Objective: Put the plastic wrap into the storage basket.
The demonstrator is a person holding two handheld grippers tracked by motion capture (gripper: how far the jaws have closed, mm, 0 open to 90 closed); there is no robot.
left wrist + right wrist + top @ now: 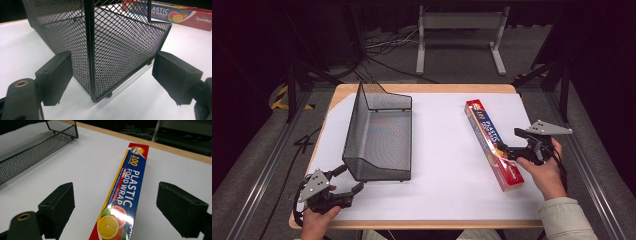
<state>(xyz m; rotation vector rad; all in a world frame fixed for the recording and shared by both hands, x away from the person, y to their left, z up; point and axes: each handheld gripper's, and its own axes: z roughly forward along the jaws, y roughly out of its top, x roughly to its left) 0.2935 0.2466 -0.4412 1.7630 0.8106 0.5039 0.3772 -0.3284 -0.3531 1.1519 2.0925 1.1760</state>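
Note:
A long red and blue box of plastic food wrap (492, 142) lies on the right of the white sheet, running front to back. My right gripper (511, 141) is open at the box's near half, and in the right gripper view the box (125, 187) lies between the wide-apart jaws without touching them. A black wire-mesh basket (379, 135) stands left of centre. Just in front of its near left corner, my left gripper (348, 180) is open. In the left gripper view that basket corner (120, 45) stands between the jaws, untouched.
A white sheet (437, 165) covers most of the wooden table (422, 88). Beyond the far edge stand a grey metal frame (459, 30) and floor cables. The wrap box (180, 15) shows behind the basket in the left gripper view.

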